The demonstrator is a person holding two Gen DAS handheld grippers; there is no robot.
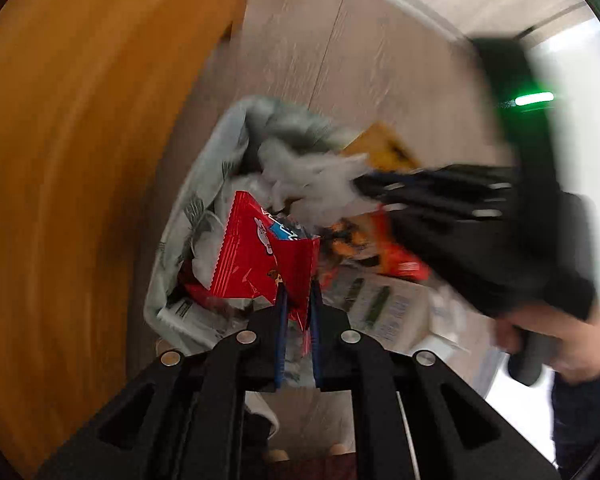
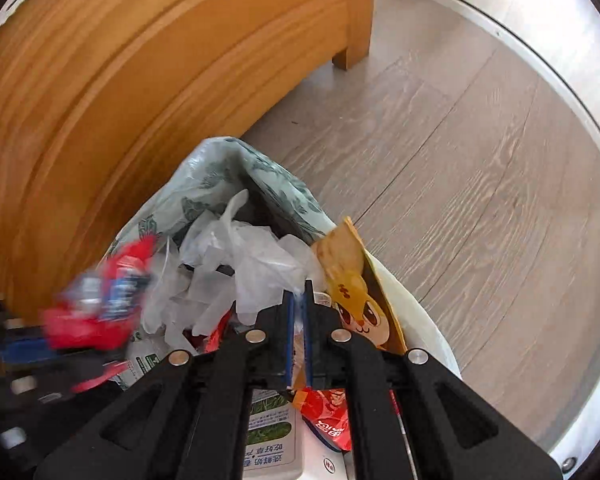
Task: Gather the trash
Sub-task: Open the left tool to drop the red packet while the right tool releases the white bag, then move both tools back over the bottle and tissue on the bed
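Observation:
A trash bin lined with a pale leaf-printed bag [image 1: 198,208] [image 2: 220,172] stands on the floor, full of wrappers and cartons. My left gripper [image 1: 298,286] is shut on a red snack wrapper [image 1: 260,256], held just over the bin's contents. That wrapper [image 2: 100,304] shows blurred at the left of the right wrist view. My right gripper [image 2: 299,294] is shut on a crumpled clear plastic film [image 2: 244,264] over the bin, and from the left wrist view it [image 1: 360,186] reaches in from the right with the film [image 1: 312,178] at its tips.
An orange wooden bed frame [image 2: 120,80] rises right behind the bin. A yellow cartoon snack bag [image 2: 352,280], an orange-red wrapper [image 1: 396,256] and a milk carton [image 2: 268,432] lie in the bin. Grey wood-look floor [image 2: 460,160] stretches to the right, bounded by a white sill [image 2: 512,44].

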